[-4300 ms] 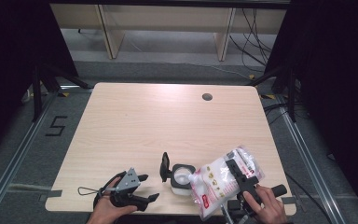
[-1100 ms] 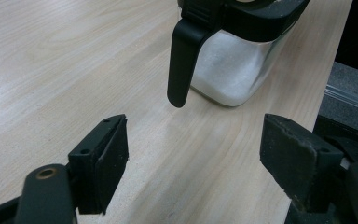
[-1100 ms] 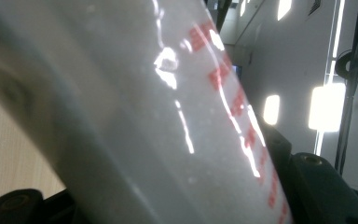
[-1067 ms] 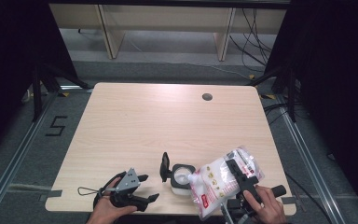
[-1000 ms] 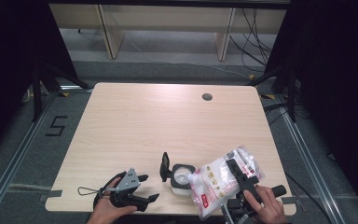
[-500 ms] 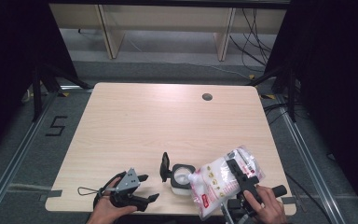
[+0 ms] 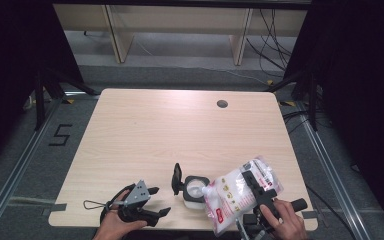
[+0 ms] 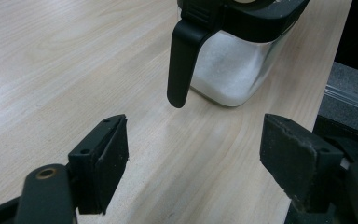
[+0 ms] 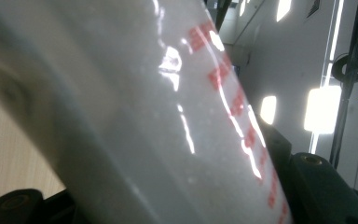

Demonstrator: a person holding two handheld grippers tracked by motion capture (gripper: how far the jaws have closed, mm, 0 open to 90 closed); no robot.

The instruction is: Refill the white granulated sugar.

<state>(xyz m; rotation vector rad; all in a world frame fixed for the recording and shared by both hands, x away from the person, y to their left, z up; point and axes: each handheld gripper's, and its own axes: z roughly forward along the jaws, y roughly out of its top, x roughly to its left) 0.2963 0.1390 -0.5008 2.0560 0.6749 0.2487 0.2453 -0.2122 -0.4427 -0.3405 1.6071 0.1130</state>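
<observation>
The right gripper (image 7: 258, 192) clamps a white bag (image 7: 237, 195) tilted spout-down over the open container (image 7: 194, 193) just to its left. The left gripper (image 7: 152, 202) rests nearby — jaws wide, empty.

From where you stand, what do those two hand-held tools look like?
Both are black two-jaw clamps. The left gripper carries a grey three-cornered plate on top and trails a thin looped cable; its jaws end in flat, rectangular black pads. The right gripper has a rounded black handle. No sleeves are visible.
</observation>
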